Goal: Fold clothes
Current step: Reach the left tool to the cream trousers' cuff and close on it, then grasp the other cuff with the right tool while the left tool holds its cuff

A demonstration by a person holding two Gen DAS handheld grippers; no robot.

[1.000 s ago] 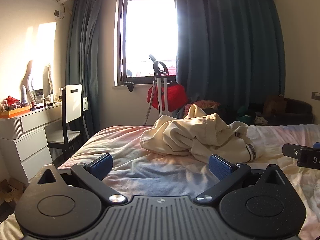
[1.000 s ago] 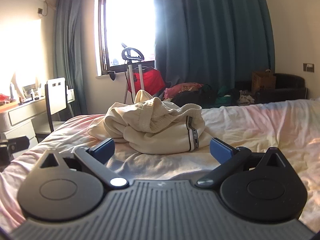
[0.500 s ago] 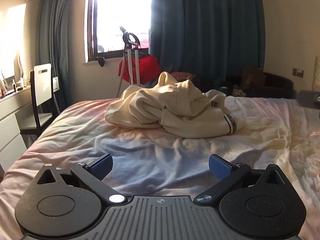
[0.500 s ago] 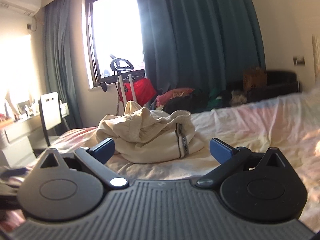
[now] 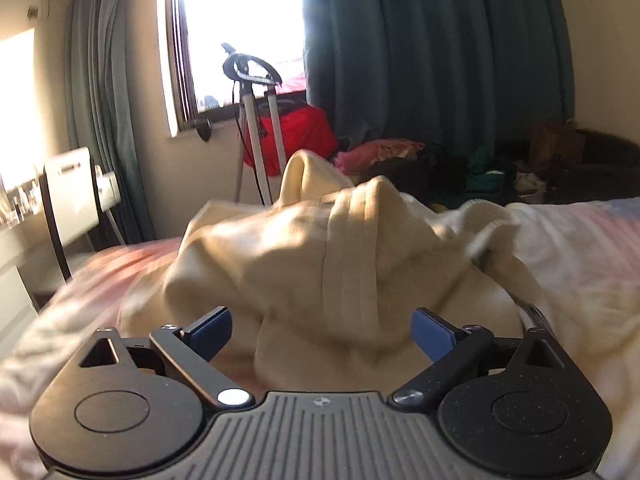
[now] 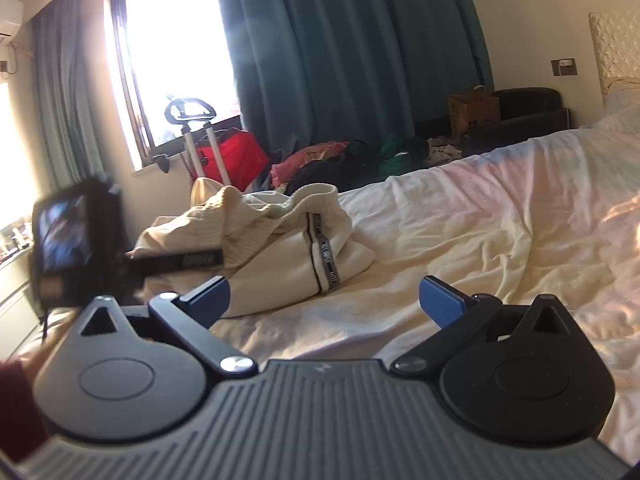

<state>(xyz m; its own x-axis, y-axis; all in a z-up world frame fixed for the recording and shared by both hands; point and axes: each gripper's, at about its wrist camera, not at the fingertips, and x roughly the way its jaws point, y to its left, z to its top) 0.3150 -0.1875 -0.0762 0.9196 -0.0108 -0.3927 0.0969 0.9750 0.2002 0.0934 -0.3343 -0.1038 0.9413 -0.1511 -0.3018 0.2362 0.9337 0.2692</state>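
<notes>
Wide bed (image 6: 500, 208) in rumpled pale sheets, bare and open across its right half toward the headboard, left edge dropping off by a white chair (image 5: 76, 200). Cream garment (image 5: 340, 264) heaped left of centre on the sheets, striped hem (image 6: 320, 252) at its near right side, folds bulging between the spread fingers of the left gripper (image 5: 322, 330), nothing pinched. Right gripper (image 6: 324, 300) likewise wide apart and empty, low over bare sheet just right of the heap, near the left tool's blurred black body (image 6: 76, 240).
</notes>
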